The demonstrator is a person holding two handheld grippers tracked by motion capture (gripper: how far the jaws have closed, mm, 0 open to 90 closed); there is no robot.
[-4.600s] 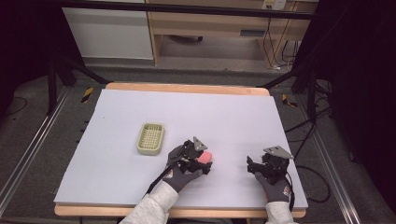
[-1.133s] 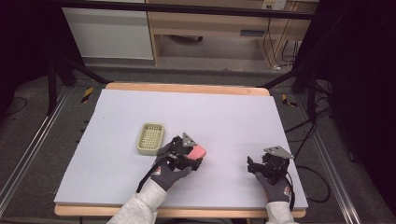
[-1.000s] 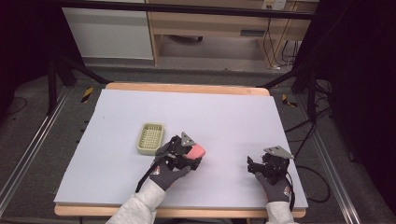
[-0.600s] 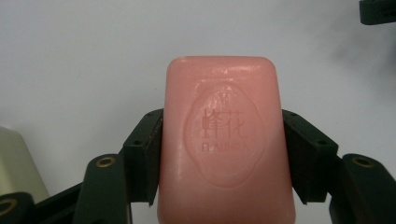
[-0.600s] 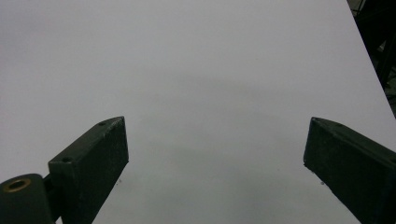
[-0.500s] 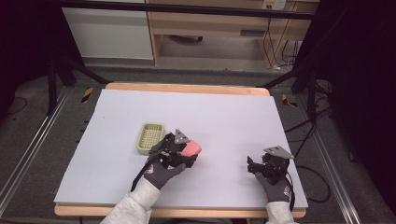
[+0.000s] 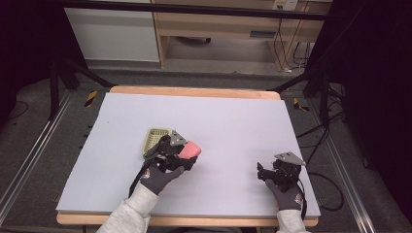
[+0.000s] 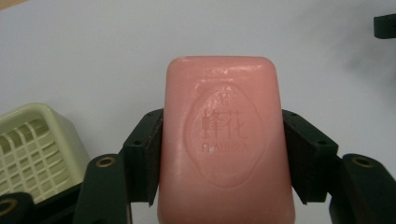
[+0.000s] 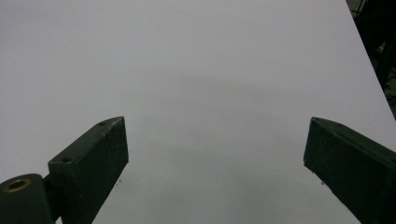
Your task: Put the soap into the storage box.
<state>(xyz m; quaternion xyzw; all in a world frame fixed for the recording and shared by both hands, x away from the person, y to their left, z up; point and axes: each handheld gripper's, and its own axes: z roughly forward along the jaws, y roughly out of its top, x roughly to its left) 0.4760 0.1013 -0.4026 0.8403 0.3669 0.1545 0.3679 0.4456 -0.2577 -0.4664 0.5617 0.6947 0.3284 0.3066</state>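
Observation:
A pink bar of soap (image 8: pixel 226 140) with an oval stamp on its face is clamped between the two black jaws of my left gripper (image 8: pixel 223 133), which is shut on it. From above, that left gripper (image 7: pixel 180 151) holds the soap (image 7: pixel 188 148) just right of a pale yellow-green soap dish (image 7: pixel 155 139); the dish's slatted corner (image 8: pixel 32 144) shows at the lower left of the left gripper view. My right gripper (image 7: pixel 266 171) rests near the table's front right, and its jaws (image 9: pixel 215 140) stand wide open over bare white tabletop.
The white tabletop (image 7: pixel 228 121) has a wooden edge. Dark stand legs and cables lie on the floor to both sides, and a wooden cabinet stands beyond the far edge.
My left gripper has carried the soap up and to the left, closer to the soap dish. The right gripper has stayed where it was.

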